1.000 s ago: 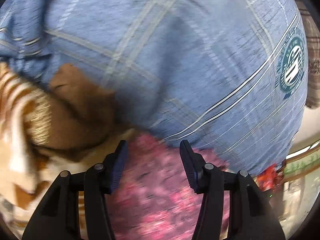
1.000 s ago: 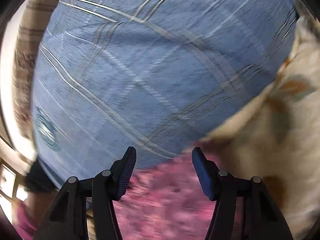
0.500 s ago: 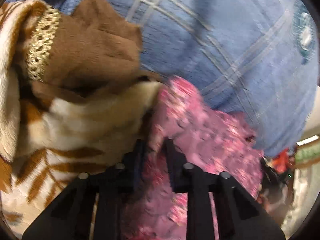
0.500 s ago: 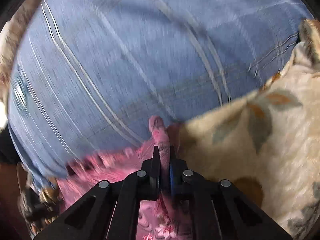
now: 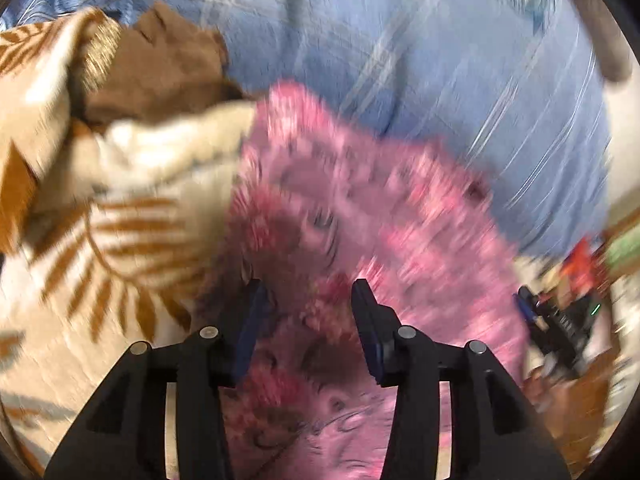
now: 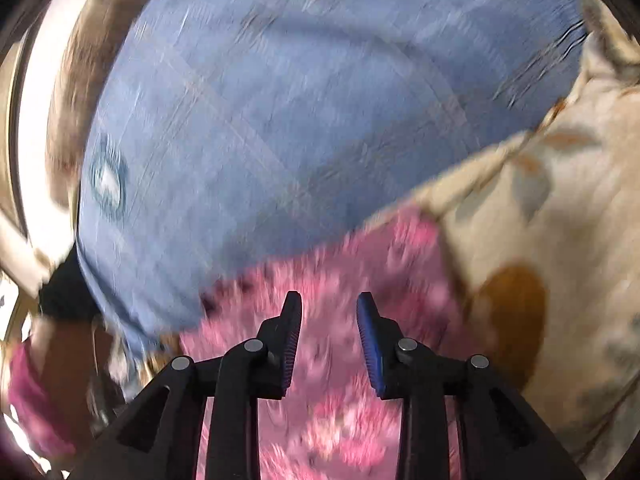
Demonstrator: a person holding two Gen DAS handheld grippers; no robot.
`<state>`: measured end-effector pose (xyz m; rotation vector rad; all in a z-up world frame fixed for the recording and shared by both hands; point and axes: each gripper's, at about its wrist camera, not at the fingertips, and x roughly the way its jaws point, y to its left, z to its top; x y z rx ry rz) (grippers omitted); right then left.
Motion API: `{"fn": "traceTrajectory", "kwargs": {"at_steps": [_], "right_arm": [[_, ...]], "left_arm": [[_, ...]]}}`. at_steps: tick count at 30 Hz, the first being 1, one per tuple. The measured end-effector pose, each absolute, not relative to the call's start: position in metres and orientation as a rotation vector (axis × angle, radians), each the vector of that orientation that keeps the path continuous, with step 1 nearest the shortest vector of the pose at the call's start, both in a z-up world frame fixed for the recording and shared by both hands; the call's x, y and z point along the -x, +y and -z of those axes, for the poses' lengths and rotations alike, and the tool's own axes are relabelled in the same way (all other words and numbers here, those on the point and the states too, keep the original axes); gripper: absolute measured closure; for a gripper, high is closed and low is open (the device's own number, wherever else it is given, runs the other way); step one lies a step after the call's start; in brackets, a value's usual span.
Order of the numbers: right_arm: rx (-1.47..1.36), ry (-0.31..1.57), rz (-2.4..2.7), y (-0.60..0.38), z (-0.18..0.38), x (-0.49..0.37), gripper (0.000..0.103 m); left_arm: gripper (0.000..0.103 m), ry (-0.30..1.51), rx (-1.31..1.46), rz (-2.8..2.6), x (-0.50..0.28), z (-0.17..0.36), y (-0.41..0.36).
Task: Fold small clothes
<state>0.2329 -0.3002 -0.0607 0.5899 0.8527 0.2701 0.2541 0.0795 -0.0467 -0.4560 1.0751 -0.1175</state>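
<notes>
left hand-held gripper [image 5: 306, 312] jaws apart and opening; pink floral garment [image 5: 360, 208] lies under and ahead of them, pads not pressing on it as far as i can see. right hand-held gripper [image 6: 329, 320] same story: jaws apart, opening, pink cloth [image 6: 340, 280] below the gap, nothing clamped.

left wrist view: garment runs from 6 o'clock up toward 12, spreading out to 3. cream blanket with brown leaf print [image 5: 100, 220] at 9 o'clock, touching the garment's left edge. brown cloth [image 5: 160, 76] at 10–11 o'clock sits on the blanket. blue plaid sheet [image 5: 440, 60] fills 12 to 2 behind the garment. my other gripper shows at 4 o'clock by the garment's far edge.

right wrist view: garment at 6 o'clock, blue sheet with a round logo [image 6: 108, 176] from 9 to 1, blanket from 2 to 5, overlapping the garment's right side. both frames motion-blurred, so fold lines aren't readable.
</notes>
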Motion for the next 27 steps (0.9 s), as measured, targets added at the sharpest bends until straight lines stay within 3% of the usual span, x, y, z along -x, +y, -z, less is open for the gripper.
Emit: {"fn": "traceTrajectory", "kwargs": {"at_steps": [2, 6, 10, 14, 16, 17, 18, 22, 27], "right_arm": [[-0.481, 0.845, -0.22, -0.286, 0.064, -0.236, 0.081], [-0.535, 0.847, -0.184, -0.303, 0.038, -0.216, 0.075], [-0.603, 0.795, -0.109, -0.336, 0.025, -0.171, 0.045], [-0.631, 0.848, -0.103, -0.343, 0.058, -0.124, 0.046], [-0.587, 0.871, -0.131, -0.337, 0.062, -0.114, 0.055], [-0.519, 0.852, -0.126, -0.329, 0.058, -0.109, 0.083], [-0.472, 0.853, -0.162, -0.321, 0.052, -0.11, 0.091], [-0.503, 0.7, -0.137, -0.33, 0.028, -0.095, 0.094], [-0.494, 0.837, -0.076, -0.341, 0.069, -0.102, 0.097]], "left_arm": [[0.061, 1.055, 0.344, 0.08, -0.248, 0.041, 0.063], [0.061, 1.094, 0.374, 0.131, -0.233, 0.021, 0.049], [0.047, 1.074, 0.449, 0.167, -0.191, 0.017, 0.067], [0.048, 1.116, 0.539, 0.172, -0.176, 0.049, 0.065], [0.047, 1.089, 0.521, 0.152, -0.169, 0.039, 0.069], [0.047, 1.103, 0.517, 0.144, -0.171, 0.036, 0.067], [0.047, 1.111, 0.519, 0.142, -0.17, 0.036, 0.066], [0.047, 1.126, 0.542, 0.14, -0.161, 0.039, 0.073], [0.047, 1.128, 0.537, 0.143, -0.151, 0.041, 0.075]]}}
